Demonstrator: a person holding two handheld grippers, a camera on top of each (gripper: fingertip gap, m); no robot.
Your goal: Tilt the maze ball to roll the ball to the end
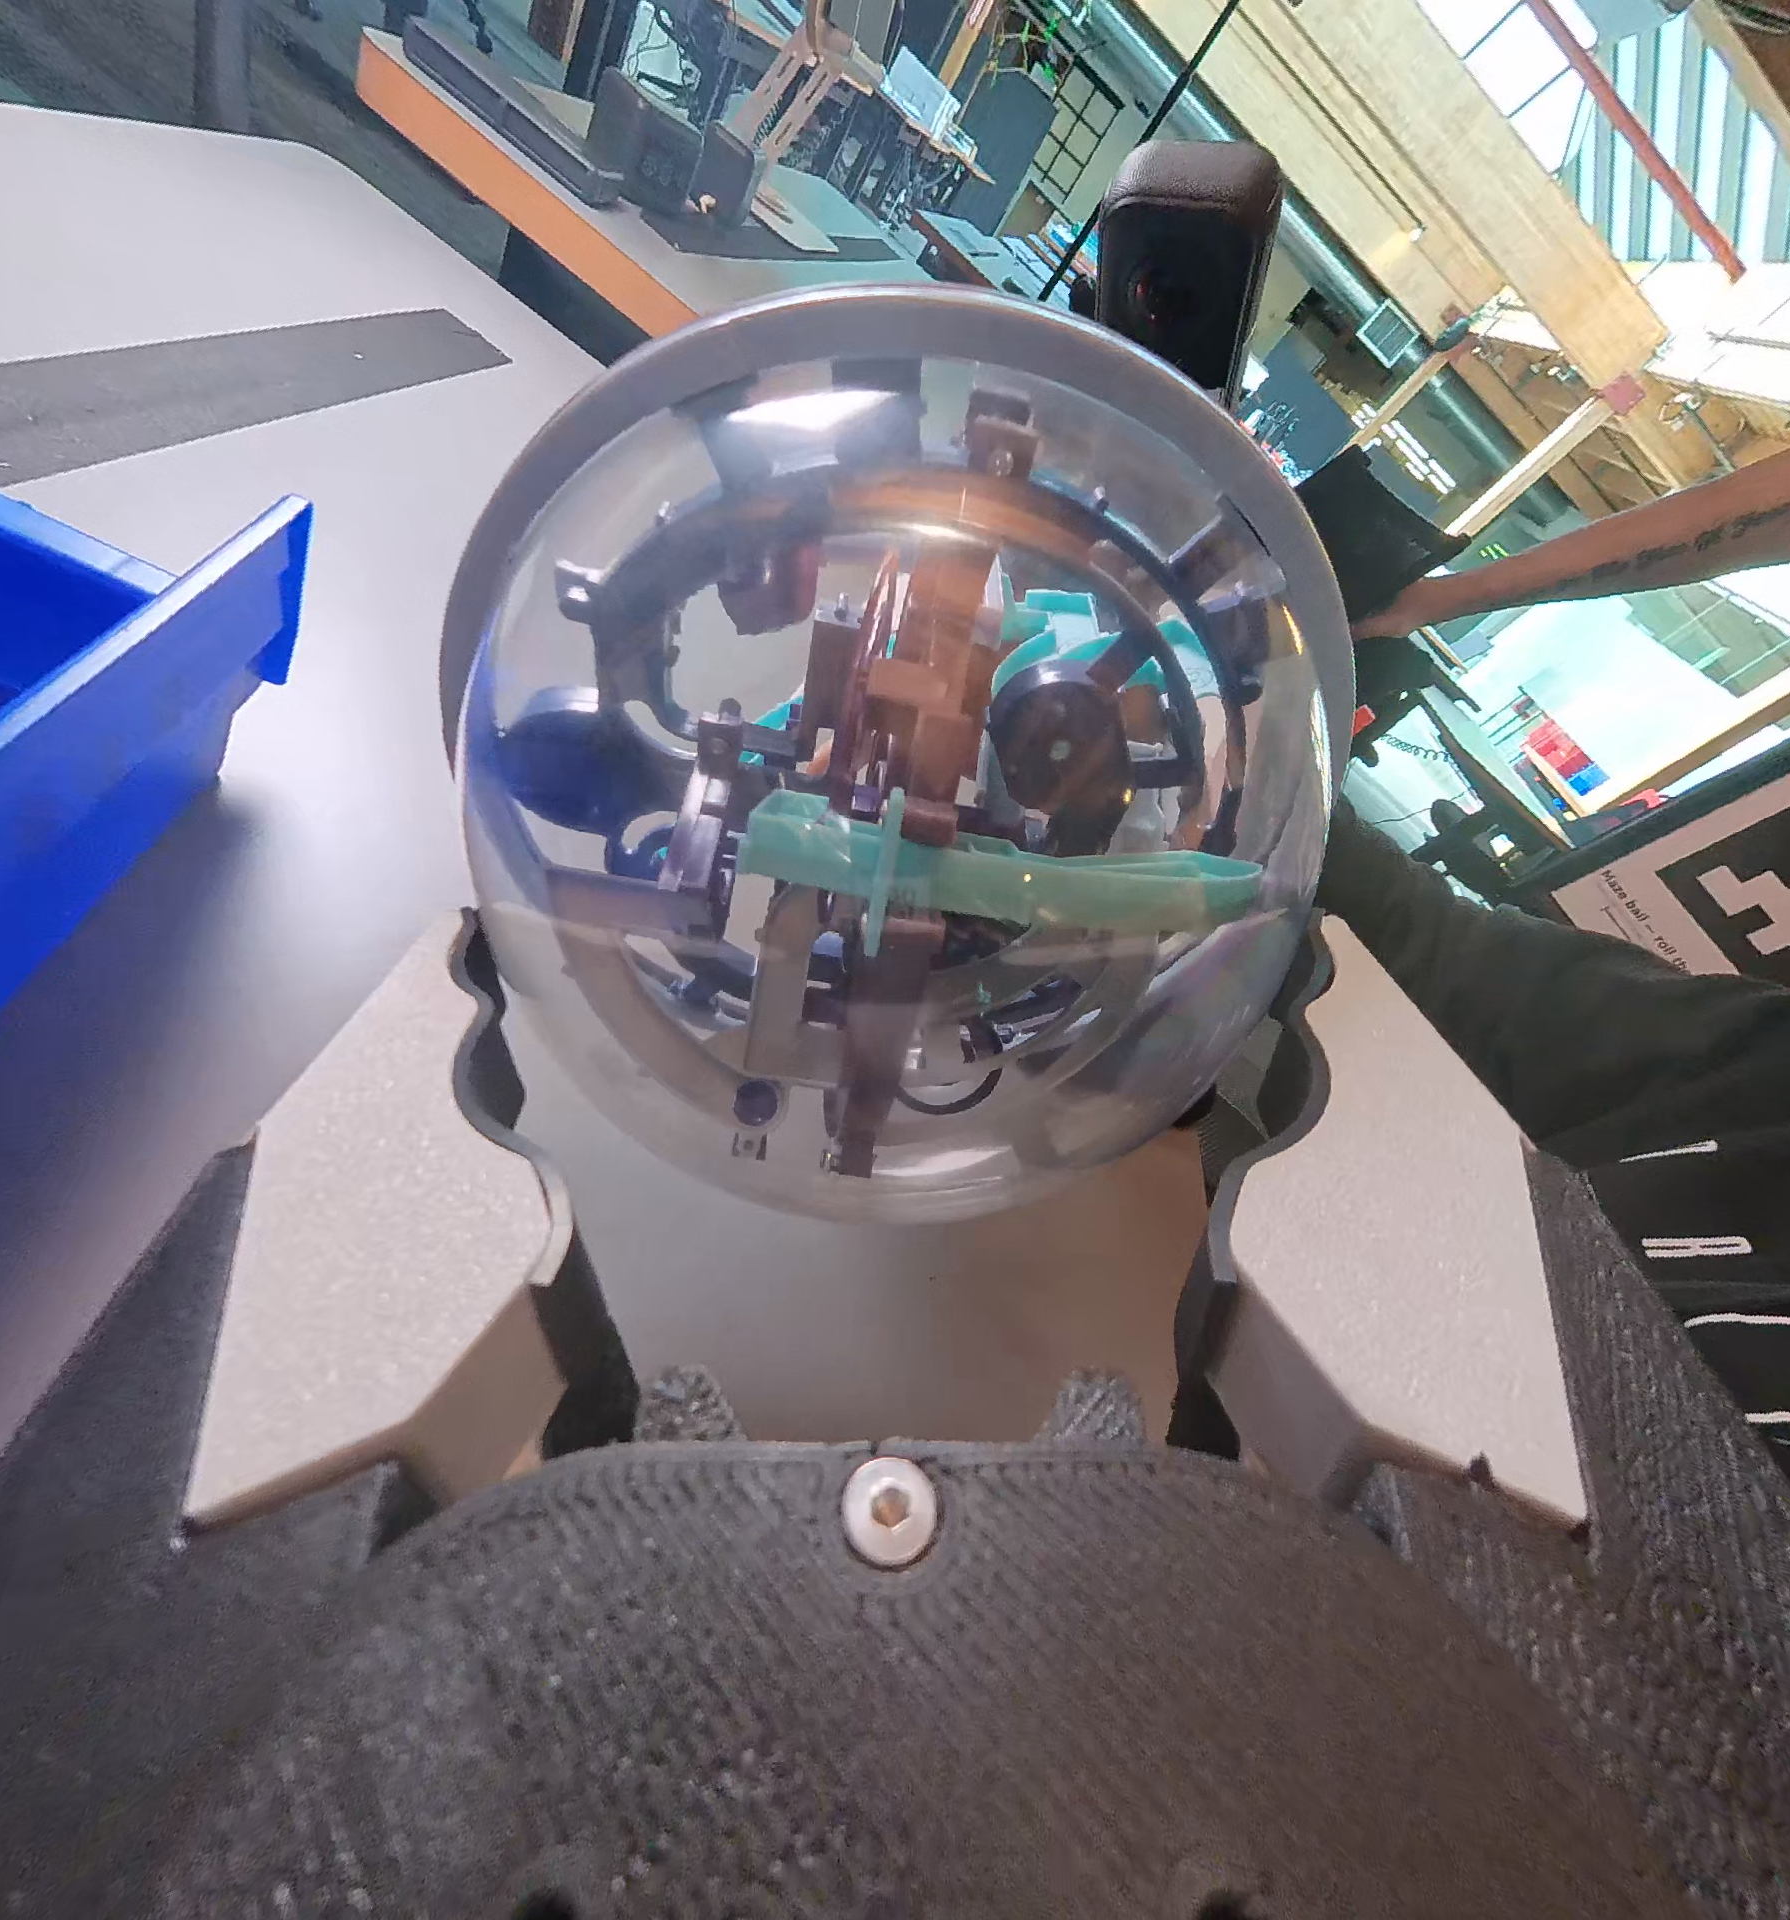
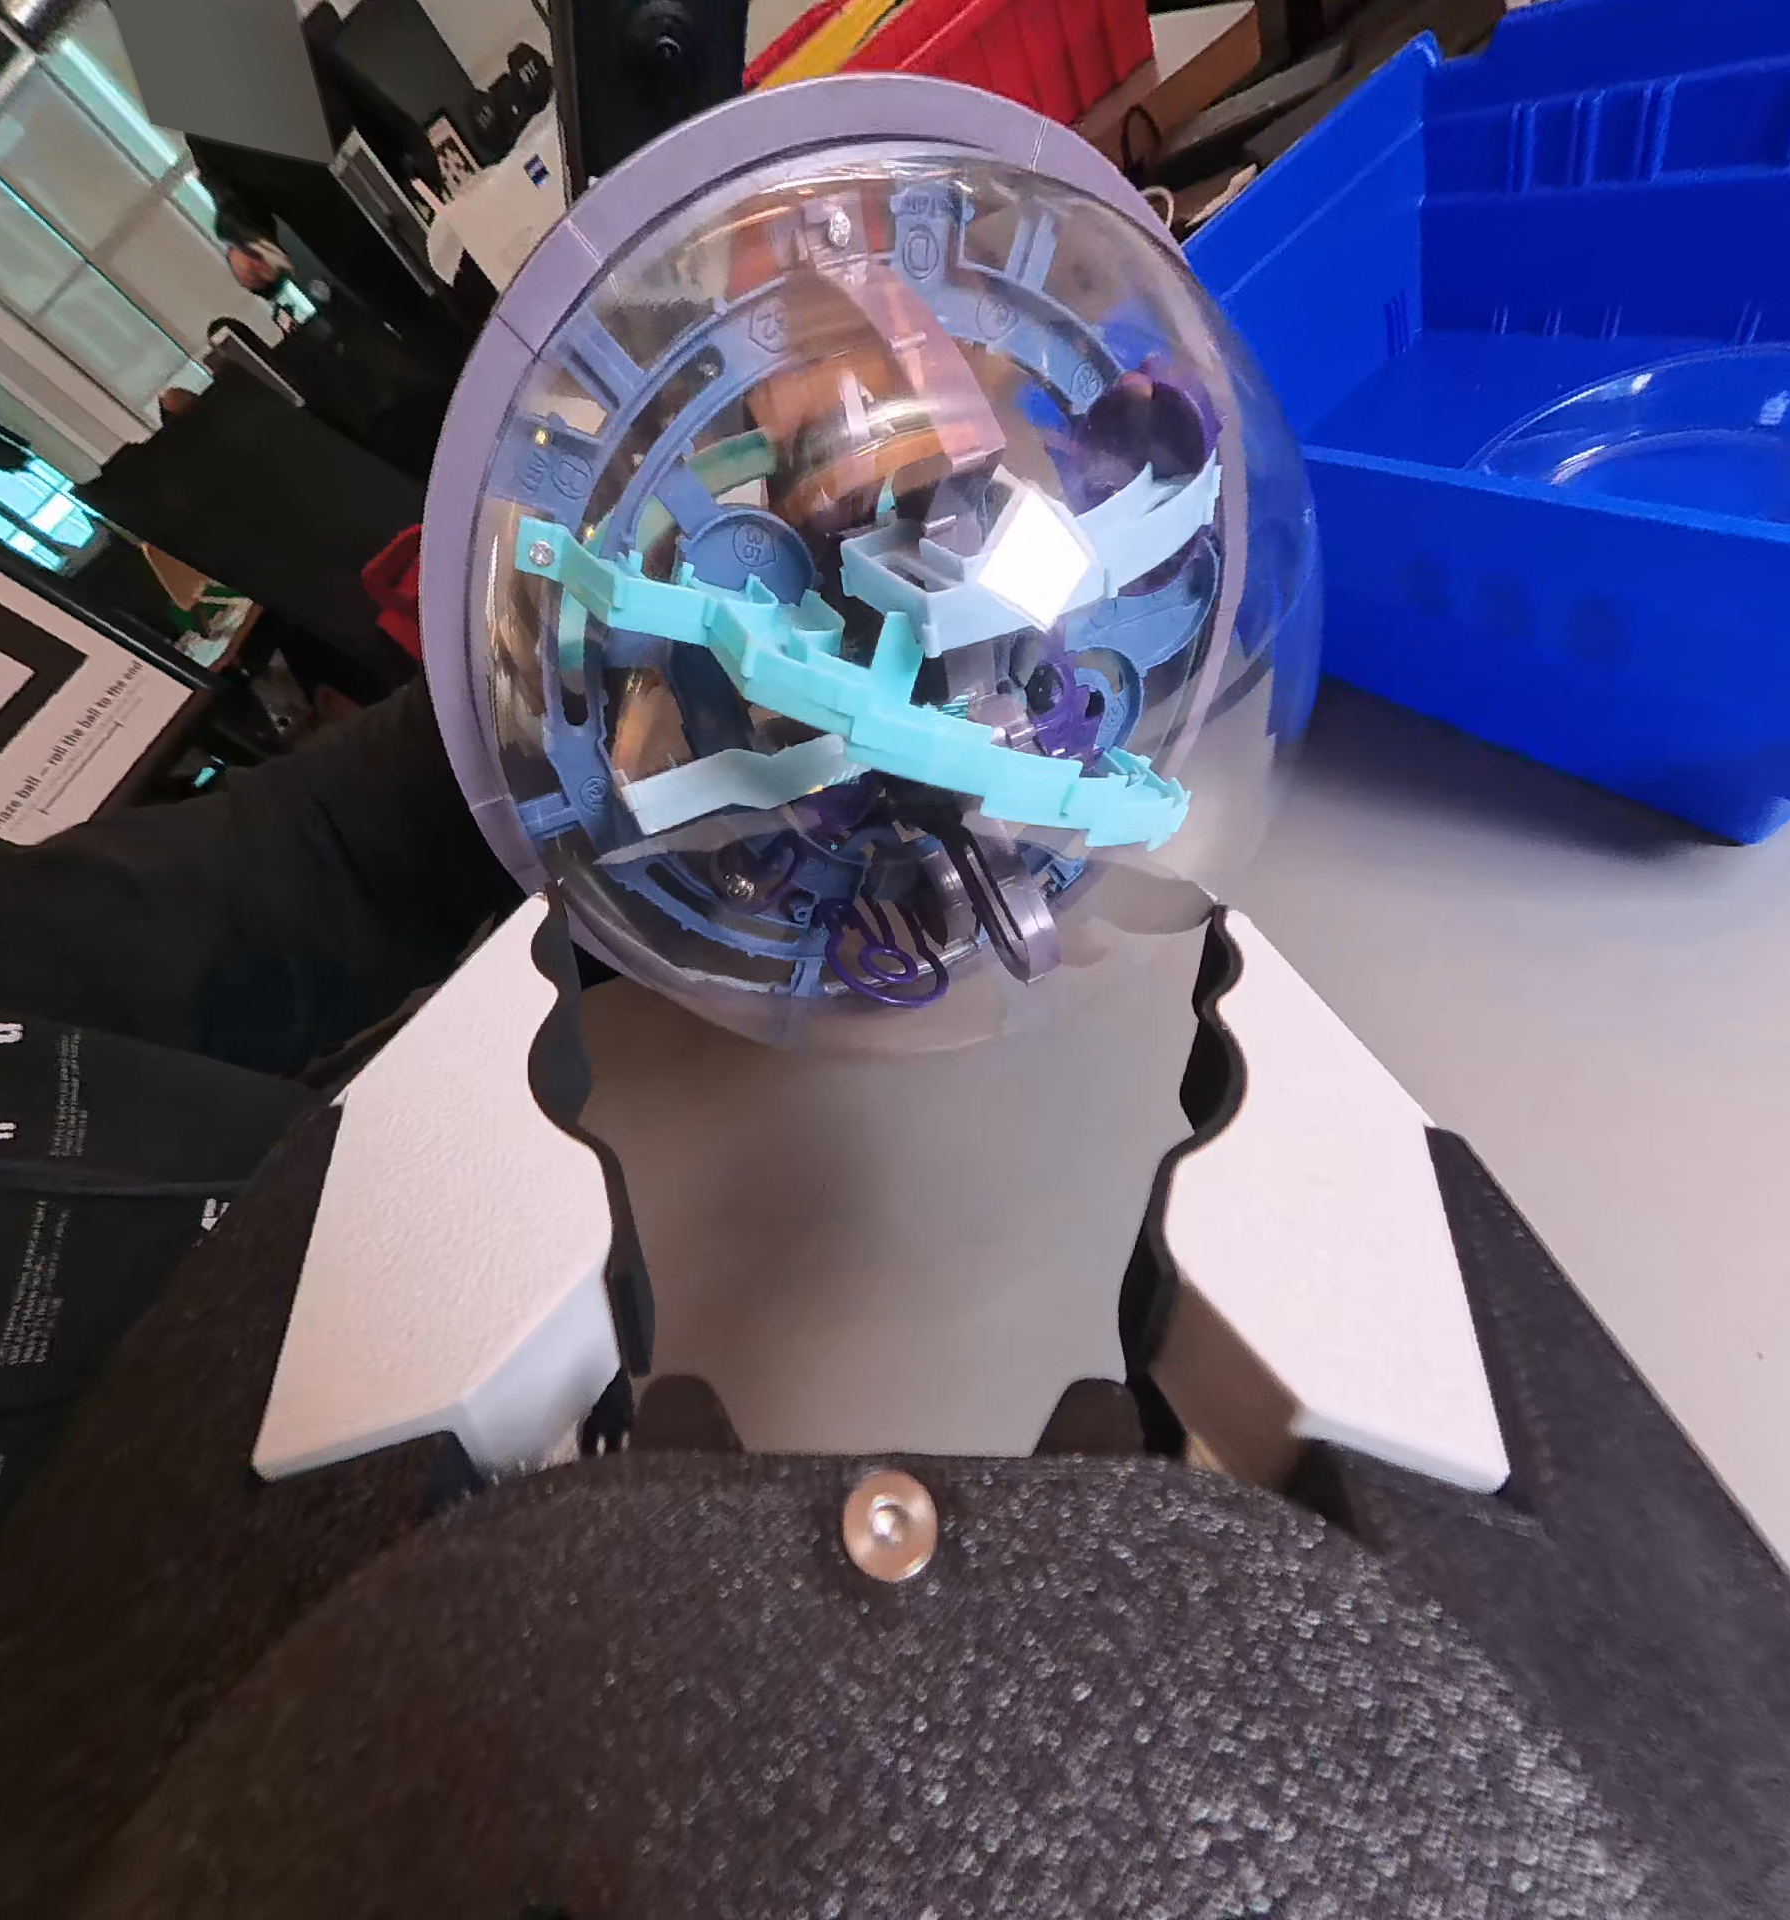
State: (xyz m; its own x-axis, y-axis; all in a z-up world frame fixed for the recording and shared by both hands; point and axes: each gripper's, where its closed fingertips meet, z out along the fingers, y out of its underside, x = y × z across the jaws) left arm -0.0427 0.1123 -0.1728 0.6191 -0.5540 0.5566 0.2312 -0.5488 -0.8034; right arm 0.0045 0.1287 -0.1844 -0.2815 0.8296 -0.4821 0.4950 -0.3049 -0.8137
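Grey table, hand-held gripper seemingly clasping maze ball

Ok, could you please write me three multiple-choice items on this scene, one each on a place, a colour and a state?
1. Where is the maze ball?
A. In the blue bin
B. Between the two fingers of the left gripper
C. On the floor

2. What colour is the band around the maze ball?
A. Grey
B. Yellow
C. Red

3. In what state is the maze ball's clear shell?
A. Split into two halves
B. Crushed flat
C. Closed and whole

Answers:
1 B: the left wrist view shows the maze ball between that gripper's fingers, with the blue bin off to the side.
2 A: both views show a grey band ringing the maze ball.
3 C: the shell is one round sphere with the tracks enclosed inside.
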